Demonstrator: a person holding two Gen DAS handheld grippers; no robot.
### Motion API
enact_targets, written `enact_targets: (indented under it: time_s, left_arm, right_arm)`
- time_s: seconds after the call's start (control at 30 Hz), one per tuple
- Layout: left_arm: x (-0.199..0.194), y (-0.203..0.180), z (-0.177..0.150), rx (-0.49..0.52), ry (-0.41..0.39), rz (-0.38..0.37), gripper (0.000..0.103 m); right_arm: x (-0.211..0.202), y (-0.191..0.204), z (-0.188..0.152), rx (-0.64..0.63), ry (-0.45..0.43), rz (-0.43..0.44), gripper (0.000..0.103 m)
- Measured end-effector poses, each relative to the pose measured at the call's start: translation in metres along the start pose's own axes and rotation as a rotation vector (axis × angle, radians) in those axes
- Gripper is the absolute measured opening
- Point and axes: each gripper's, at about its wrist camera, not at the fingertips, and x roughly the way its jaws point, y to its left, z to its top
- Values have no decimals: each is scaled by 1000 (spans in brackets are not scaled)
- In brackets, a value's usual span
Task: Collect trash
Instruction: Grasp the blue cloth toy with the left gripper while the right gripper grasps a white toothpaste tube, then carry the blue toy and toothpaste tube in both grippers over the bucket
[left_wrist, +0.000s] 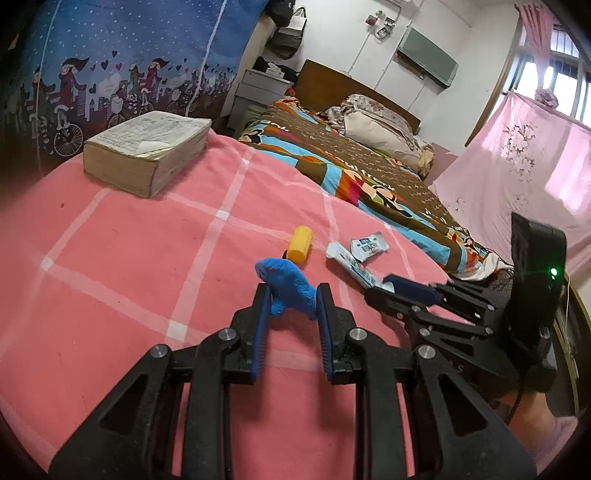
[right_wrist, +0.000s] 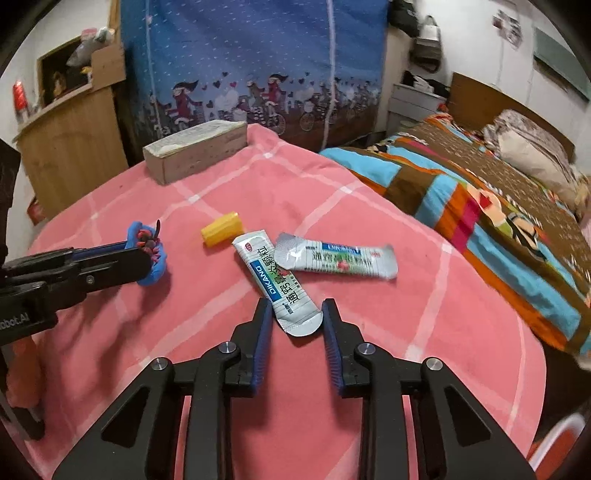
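Left gripper (left_wrist: 290, 295): jaws clamped on a blue toy (left_wrist: 286, 282), held just above the pink checked cloth (left_wrist: 129, 258); from the right wrist view the toy shows red and dark trim.

Right gripper (right_wrist: 297, 314): pads closed in on the torn end of a silver sachet (right_wrist: 275, 275) that lies flat on the cloth; both pads appear to touch its edges.

Second silver sachet (right_wrist: 336, 260): opened, lying just beside the first, their upper ends overlapping.

Yellow cap (right_wrist: 221, 227): on its side, near the sachets, between them and the toy.

Thick book (left_wrist: 147, 147): closed, at the far edge of the cloth, well apart from the trash.

No bin or bag shows in either view.

Bed (left_wrist: 369, 173): beyond the cloth, patterned cover, pillows at its head.
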Motion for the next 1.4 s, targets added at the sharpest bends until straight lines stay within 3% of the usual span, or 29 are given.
enact_targets:
  time_s: [0.13,0.37,0.8,0.97,1.23,1.4]
  left_arm:
    - [-5,-10,-4,49,-16,-9,28]
    - [-19,-30,-13,143,-94,-8,28]
    - [-67,-78,-35,354,-380,-7,28]
    - [-74,-94,-37,357,-423,-31,28]
    - [-75,-139,-40,403,-466,-76,28]
    - [-74,-178,-50,483,-496,-122,28]
  right_arm:
    - [-18,2,-20,63,-30,-14,25]
    - [-52,5,-56,153,-161,-39,25]
    - [-127,-4,-92,235,-585,-82,25]
    - [-150,-17,-104,302,-685,-95,25]
    - [-192,-37,-126,328,-797,-220,25]
    - [-218,-53,-146,352,-851,-293,25]
